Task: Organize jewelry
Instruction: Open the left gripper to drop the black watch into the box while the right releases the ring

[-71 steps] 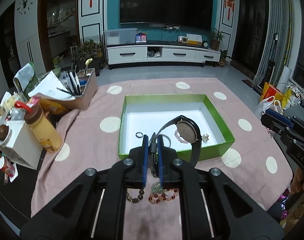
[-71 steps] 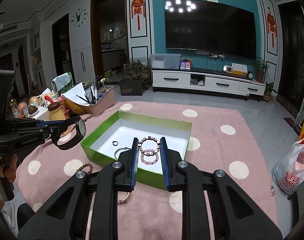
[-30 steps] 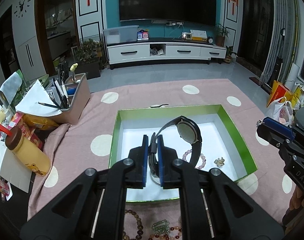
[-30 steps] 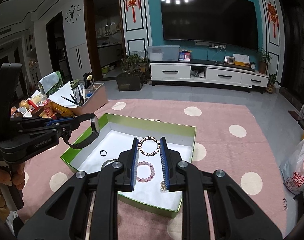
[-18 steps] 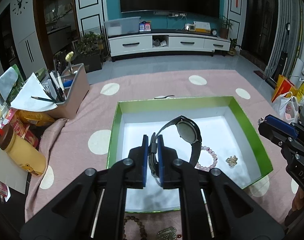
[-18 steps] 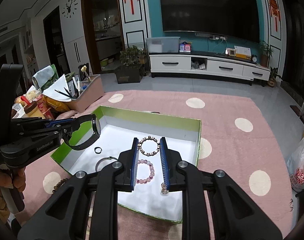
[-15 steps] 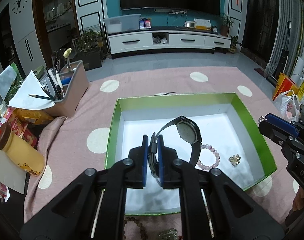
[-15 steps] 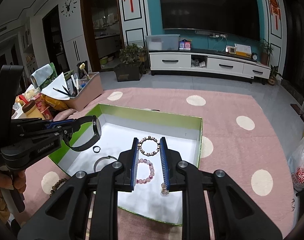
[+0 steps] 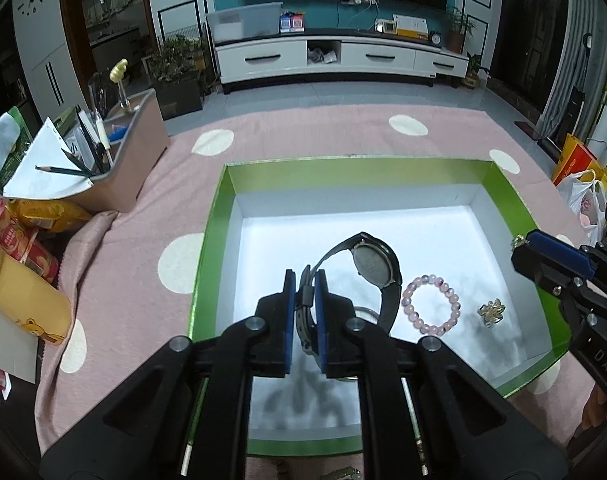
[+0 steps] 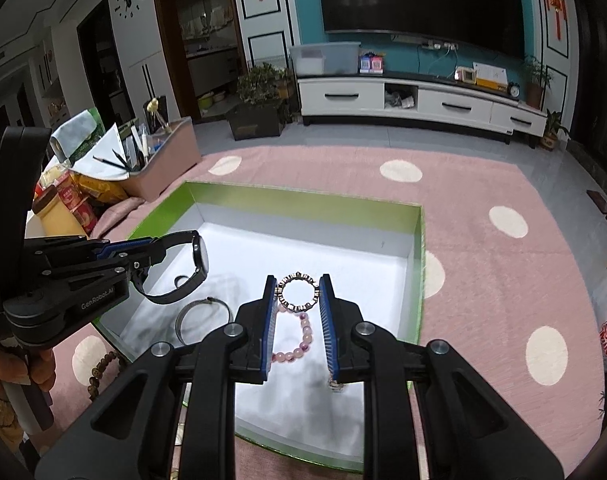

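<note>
the left gripper (image 9: 304,280) is pinching the black watch (image 9: 373,268) by its floppy strap while the right gripper (image 10: 298,294) is squeezing a light, stiff beaded ring (image 10: 298,291) across its rim, both over the green box (image 9: 507,184).

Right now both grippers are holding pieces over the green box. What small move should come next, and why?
Probably lower the left gripper a little and open it. It is shut on the black watch, which hangs above the white floor of the green box, with bare floor left of the pink bead bracelet. The right gripper, shut on the small beaded ring, can follow.
</note>
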